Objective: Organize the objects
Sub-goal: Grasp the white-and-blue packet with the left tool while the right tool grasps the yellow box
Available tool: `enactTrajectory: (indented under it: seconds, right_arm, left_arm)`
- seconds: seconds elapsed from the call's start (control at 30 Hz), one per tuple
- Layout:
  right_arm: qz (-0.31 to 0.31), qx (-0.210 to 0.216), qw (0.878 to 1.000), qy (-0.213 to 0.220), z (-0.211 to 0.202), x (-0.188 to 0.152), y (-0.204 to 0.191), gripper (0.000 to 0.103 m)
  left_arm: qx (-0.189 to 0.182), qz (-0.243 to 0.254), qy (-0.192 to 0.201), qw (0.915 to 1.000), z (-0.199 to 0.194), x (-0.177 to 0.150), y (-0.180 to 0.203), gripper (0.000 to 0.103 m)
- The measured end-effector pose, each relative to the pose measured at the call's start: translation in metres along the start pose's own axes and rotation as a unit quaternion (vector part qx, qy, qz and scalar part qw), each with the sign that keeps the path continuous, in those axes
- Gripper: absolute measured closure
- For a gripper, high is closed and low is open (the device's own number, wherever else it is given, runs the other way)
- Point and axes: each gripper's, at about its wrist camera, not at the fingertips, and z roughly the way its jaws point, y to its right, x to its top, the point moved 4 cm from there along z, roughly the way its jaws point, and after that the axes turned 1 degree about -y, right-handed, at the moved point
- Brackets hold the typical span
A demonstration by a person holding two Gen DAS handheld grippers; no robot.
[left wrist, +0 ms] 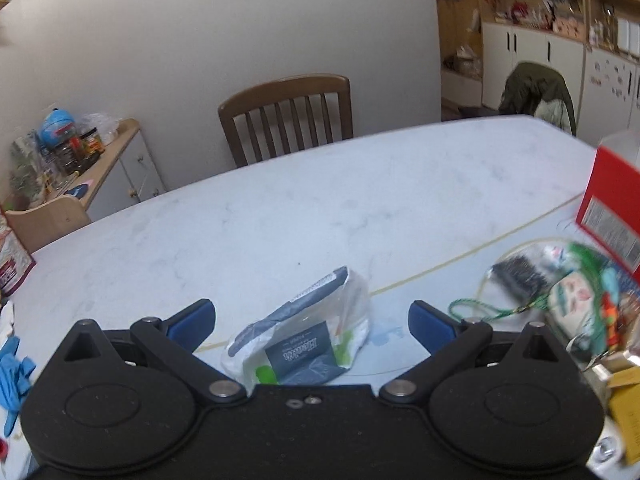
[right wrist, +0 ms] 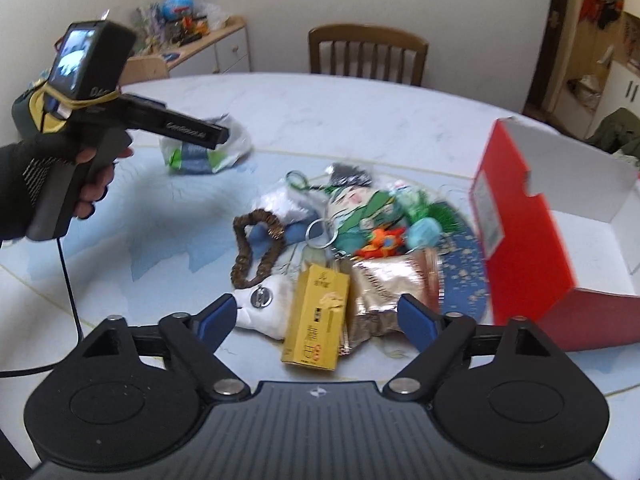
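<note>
Both grippers hover with jaws wide, empty: the right gripper (right wrist: 314, 322) over a yellow carton (right wrist: 316, 322) in the trinket pile, the left gripper (left wrist: 312, 322) over a plastic bag (left wrist: 304, 344). Pale marble table (left wrist: 280, 208); beyond, a red box (right wrist: 520, 240), possibly a shoebox, a wooden chair (left wrist: 286, 116), white wall.

Only thing I can kinda read is "Health" on the dark card (left wrist: 299, 354) inside the plastic bag (left wrist: 304, 332).
</note>
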Motion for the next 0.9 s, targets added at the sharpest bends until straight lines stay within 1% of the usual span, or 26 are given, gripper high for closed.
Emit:
enactTrajectory:
  seconds: [0.07, 0.1, 0.13, 0.23, 0.3, 0.47, 0.57, 0.6, 0.63, 0.67, 0.73, 0.8, 0.9]
  right_arm:
    - [0.000, 0.008, 1.000, -0.008, 0.010, 0.000, -0.001, 0.023]
    - [0.001, 0.010, 1.000, -0.013, 0.015, 0.000, 0.000, 0.029]
    - [0.004, 0.013, 1.000, -0.018, 0.020, -0.001, 0.001, 0.037]
    - [0.018, 0.013, 0.999, -0.027, 0.029, -0.002, 0.006, 0.043]
    - [0.025, 0.014, 0.999, -0.033, 0.031, -0.002, 0.009, 0.045]
    - [0.032, 0.015, 0.999, -0.036, 0.036, -0.002, 0.010, 0.045]
    - [0.030, 0.019, 0.999, -0.039, 0.037, 0.000, 0.005, 0.045]
    - [0.027, 0.020, 0.999, -0.038, 0.037, 0.000, 0.003, 0.051]
    - [0.026, 0.019, 0.999, -0.040, 0.037, 0.000, 0.002, 0.055]
    - [0.027, 0.016, 0.999, -0.041, 0.038, 0.000, 0.002, 0.057]
    - [0.033, 0.010, 0.998, -0.046, 0.039, 0.000, 0.003, 0.066]
    - [0.039, 0.005, 0.998, -0.046, 0.040, 0.000, 0.006, 0.071]
    - [0.041, 0.008, 0.998, -0.047, 0.040, 0.000, 0.007, 0.073]
  left_arm:
    - [0.013, 0.013, 0.002, 0.9998, 0.007, -0.003, -0.002, 0.001]
    - [0.014, 0.013, 0.002, 0.9998, 0.010, -0.004, -0.003, 0.002]
    - [0.010, 0.012, 0.000, 0.9999, 0.014, -0.004, -0.005, 0.004]
    - [0.003, 0.016, -0.007, 0.9998, 0.023, -0.006, -0.008, 0.006]
    - [0.003, 0.022, -0.011, 0.9997, 0.027, -0.008, -0.009, 0.010]
    - [-0.001, 0.007, -0.021, 0.9998, 0.037, -0.011, -0.016, 0.025]
    - [-0.003, -0.001, -0.020, 0.9998, 0.037, -0.012, -0.017, 0.033]
    - [-0.002, -0.003, -0.018, 0.9998, 0.037, -0.012, -0.018, 0.035]
    - [-0.003, -0.005, -0.016, 0.9998, 0.037, -0.013, -0.018, 0.039]
    - [-0.004, -0.008, -0.015, 0.9998, 0.037, -0.013, -0.018, 0.040]
    - [-0.006, -0.013, -0.012, 0.9998, 0.034, -0.014, -0.019, 0.046]
    - [-0.007, -0.017, -0.009, 0.9998, 0.031, -0.014, -0.019, 0.055]
    - [-0.007, -0.016, -0.010, 0.9998, 0.027, -0.015, -0.017, 0.067]
